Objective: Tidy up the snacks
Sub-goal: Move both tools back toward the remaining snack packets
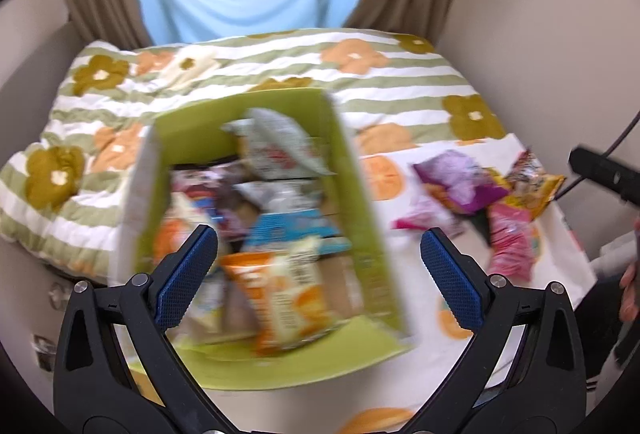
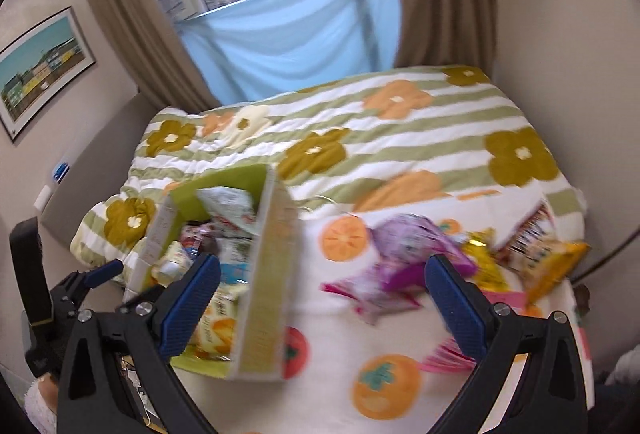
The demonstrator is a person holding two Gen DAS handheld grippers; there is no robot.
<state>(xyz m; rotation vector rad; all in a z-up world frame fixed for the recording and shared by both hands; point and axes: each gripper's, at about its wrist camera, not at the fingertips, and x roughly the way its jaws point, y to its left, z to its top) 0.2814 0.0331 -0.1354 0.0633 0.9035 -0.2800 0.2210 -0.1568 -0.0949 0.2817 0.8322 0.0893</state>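
— On the bed (image 1: pixel 400 82), what is sitting where?

— A green cardboard box (image 1: pixel 360 218) is lying open on the fruit-print cloth (image 2: pixel 344 338), crammed with snack packets; an orange-and-white packet (image 1: pixel 288 298) is resting at its near end and a grey-white bag (image 1: pixel 280 142) is poking up at the far end.

— And outside the box?

— A loose pile is lying to the right, well apart from it: a purple bag (image 2: pixel 408 238), a yellow packet (image 2: pixel 548 266) and a pink packet (image 1: pixel 510 246). Motion blur is smearing the labels, so brands cannot be read.

— State of the tools?

— The left gripper (image 1: pixel 320 270) is hovering over the box with its fingers (image 1: pixel 186 274) spread wide, holding nothing. The right gripper (image 2: pixel 322 302) is hanging between box and pile, fingers (image 2: pixel 454 306) likewise wide and empty.

— Surroundings?

— A striped flower quilt (image 2: pixel 400 138) is covering the bed; a blue sheet (image 2: pixel 288 34) is hanging across the window.
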